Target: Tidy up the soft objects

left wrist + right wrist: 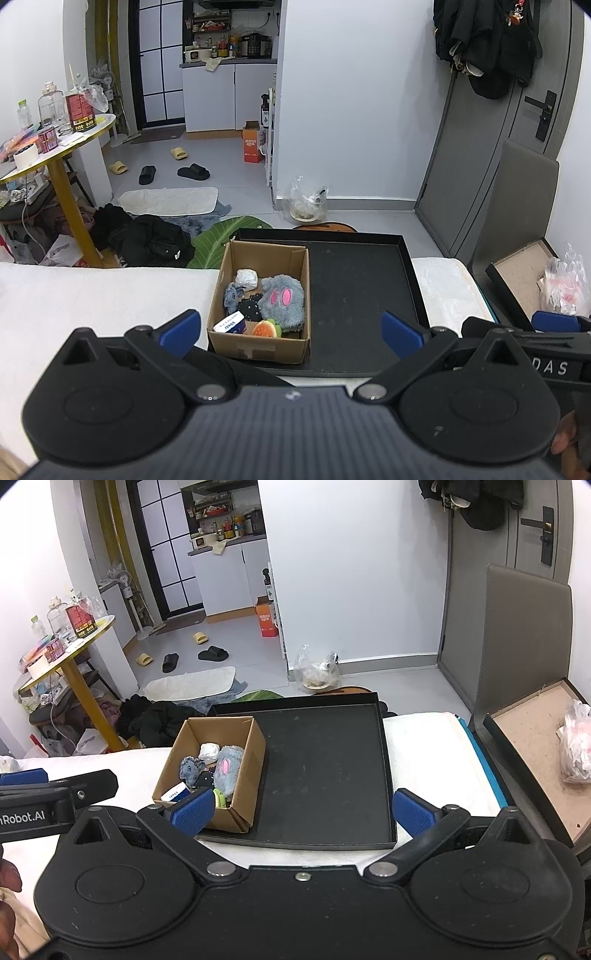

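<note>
Both our grippers hover spread, grasping nothing.
Left gripper (291, 330) low centre; right gripper (303, 810) likewise; box (258, 349) of soft toys (282, 299) sits in tray (362, 295).

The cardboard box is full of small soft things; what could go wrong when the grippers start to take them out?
1. The items in the cardboard box lie packed together, so gripping the grey plush may drag out a neighbour such as the burger toy.
2. The box looks light; its wall may tip or slide on the black tray.
</note>
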A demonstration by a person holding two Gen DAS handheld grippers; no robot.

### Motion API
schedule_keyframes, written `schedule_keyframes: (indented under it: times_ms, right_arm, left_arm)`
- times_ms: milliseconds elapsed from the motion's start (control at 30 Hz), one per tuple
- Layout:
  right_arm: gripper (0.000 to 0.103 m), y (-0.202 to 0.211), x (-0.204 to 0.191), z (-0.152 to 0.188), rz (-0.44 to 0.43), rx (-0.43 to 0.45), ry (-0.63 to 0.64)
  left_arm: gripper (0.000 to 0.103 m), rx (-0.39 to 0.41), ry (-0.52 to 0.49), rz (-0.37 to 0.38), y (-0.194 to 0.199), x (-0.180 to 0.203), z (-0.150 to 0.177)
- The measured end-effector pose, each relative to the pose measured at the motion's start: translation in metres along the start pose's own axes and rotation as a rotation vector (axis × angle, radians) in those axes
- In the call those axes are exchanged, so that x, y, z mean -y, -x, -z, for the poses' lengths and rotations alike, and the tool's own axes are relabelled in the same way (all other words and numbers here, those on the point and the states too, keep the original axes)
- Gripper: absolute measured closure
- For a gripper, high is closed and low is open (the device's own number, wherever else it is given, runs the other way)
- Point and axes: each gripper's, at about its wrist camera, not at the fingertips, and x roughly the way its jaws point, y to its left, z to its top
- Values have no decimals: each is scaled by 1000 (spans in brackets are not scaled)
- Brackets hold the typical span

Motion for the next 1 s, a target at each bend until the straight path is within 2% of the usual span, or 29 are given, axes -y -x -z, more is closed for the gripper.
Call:
schedule_keyframes:
  times_ms: [600, 1000]
  right_arm:
    - [0, 0, -2, 0, 3, 0, 4]
    - [0, -1, -2, 0, 4, -4, 3]
  left_arm:
    - [0, -2, 1, 1, 0, 1, 0]
    - [0, 31, -9, 2, 6, 5, 1]
